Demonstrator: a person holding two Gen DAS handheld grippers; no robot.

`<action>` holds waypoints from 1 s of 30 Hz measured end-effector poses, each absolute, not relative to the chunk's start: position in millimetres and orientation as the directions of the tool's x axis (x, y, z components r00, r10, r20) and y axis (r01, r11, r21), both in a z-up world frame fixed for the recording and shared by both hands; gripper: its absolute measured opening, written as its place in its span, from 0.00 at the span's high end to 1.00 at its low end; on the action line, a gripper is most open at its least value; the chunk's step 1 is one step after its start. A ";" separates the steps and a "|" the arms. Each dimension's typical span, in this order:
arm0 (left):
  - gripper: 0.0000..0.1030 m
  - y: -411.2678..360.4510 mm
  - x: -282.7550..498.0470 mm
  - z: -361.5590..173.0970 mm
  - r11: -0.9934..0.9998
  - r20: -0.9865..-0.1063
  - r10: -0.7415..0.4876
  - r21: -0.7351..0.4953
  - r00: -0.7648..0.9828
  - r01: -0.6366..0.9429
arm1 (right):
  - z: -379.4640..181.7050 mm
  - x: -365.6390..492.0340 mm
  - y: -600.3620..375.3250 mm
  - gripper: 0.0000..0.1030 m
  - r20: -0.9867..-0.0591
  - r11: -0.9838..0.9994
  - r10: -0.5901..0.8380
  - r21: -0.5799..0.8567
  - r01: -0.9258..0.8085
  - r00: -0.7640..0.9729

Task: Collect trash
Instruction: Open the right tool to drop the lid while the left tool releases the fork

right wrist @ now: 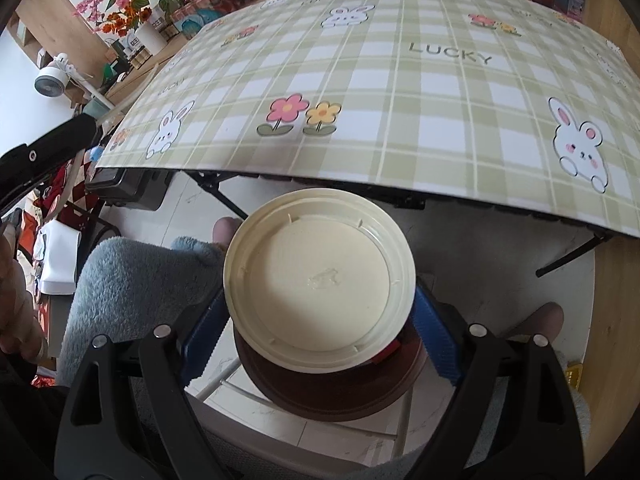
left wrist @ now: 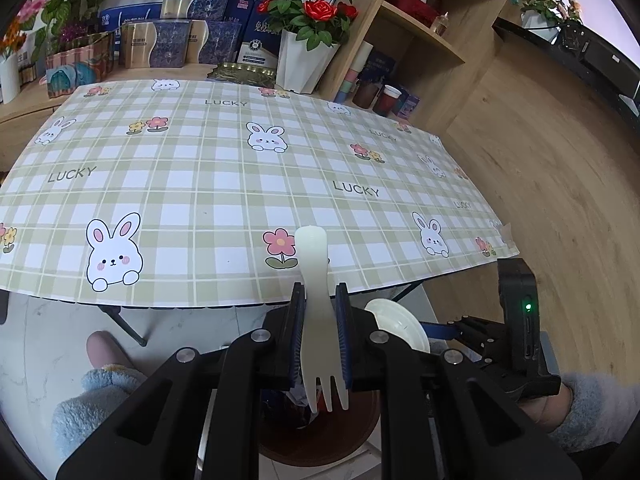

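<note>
The left gripper [left wrist: 320,344] is clamped tight on a pale cream plastic fork [left wrist: 318,320], blue pads squeezing the handle from both sides, tines pointing back toward the camera and the rounded handle end sticking out ahead of the fingertips. Right below those tines sits a round brown bin [left wrist: 320,436] on the pale floor, something dark and crumpled inside it, though the view past the fingers is too cramped to say what. Ahead of the claw spreads the green checked tablecloth with bunnies and flowers [left wrist: 224,184]; its near edge runs just beyond the fingertips.

Over to the right gripper [right wrist: 320,320]: jaws spread wide, holding a round cream plastic lid [right wrist: 320,292] by its rim, one blue pad at each side. The lid lies tilted between the fingers, its underside facing the camera. Directly beneath it is the same brown bin [right wrist: 332,388], its near rim peeking out under the lid's lower edge. In the left view the lid [left wrist: 396,324] and right gripper [left wrist: 472,332] sit just to the right of the fork. A fluffy blue sleeve [right wrist: 140,280] lies left of this claw.
</note>
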State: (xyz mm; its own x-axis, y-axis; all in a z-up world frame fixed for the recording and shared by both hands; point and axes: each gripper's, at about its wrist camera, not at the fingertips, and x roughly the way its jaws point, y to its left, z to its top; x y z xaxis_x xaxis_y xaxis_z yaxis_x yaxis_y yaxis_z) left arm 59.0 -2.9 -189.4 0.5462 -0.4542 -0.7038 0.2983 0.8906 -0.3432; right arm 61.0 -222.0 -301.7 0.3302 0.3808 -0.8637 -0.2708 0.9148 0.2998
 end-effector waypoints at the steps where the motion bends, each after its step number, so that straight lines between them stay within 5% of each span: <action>1: 0.85 -2.7 58.7 -189.3 0.891 -0.705 -0.454 -0.343 0.545 0.298 | -303.2 60.6 -221.2 0.16 -0.867 0.913 0.382 0.302 -0.273 0.319; 15: 0.85 -7.4 56.7 -203.4 0.896 -0.741 -0.441 -0.334 0.507 0.291 | -299.6 59.2 -216.7 0.07 -0.879 0.916 0.368 0.286 -0.282 0.304; 30: 0.85 -24.7 63.1 -248.7 0.896 -0.831 -0.428 -0.339 0.356 0.288 | -222.2 76.1 -271.0 0.05 -0.758 0.965 0.262 0.222 -0.141 0.597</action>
